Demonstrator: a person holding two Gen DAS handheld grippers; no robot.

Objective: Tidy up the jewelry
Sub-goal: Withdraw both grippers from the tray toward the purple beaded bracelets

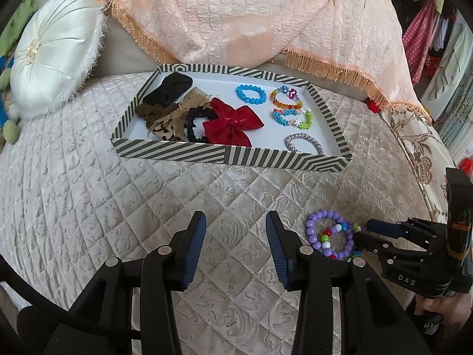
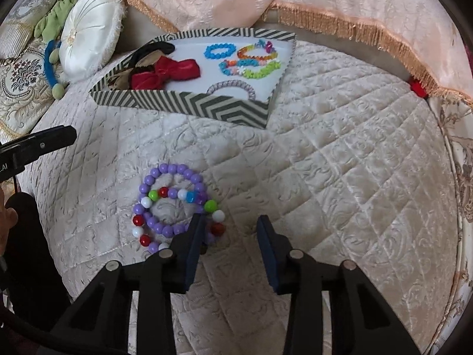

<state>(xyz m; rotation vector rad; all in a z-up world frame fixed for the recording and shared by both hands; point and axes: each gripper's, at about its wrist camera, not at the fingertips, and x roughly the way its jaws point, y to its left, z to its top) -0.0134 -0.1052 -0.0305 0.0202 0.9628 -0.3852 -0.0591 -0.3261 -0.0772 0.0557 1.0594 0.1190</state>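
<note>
"DAS" on the right hand-held gripper (image 1: 362,238); ".AI" on the left hand-held gripper (image 2: 72,136).

The tray (image 1: 177,153) is striped grey and cream; the bow (image 1: 233,125) red; the bead bracelet (image 2: 168,201) purple.

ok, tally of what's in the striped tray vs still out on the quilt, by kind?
Bead bracelets in the tray: 4, blue, rainbow, pastel, silver
Hair bows and scrunchies in tray: about 5, including the red bow; the pile overlaps
Bead bracelets on quilt: 2, purple, mixed
Total: about 11
</note>
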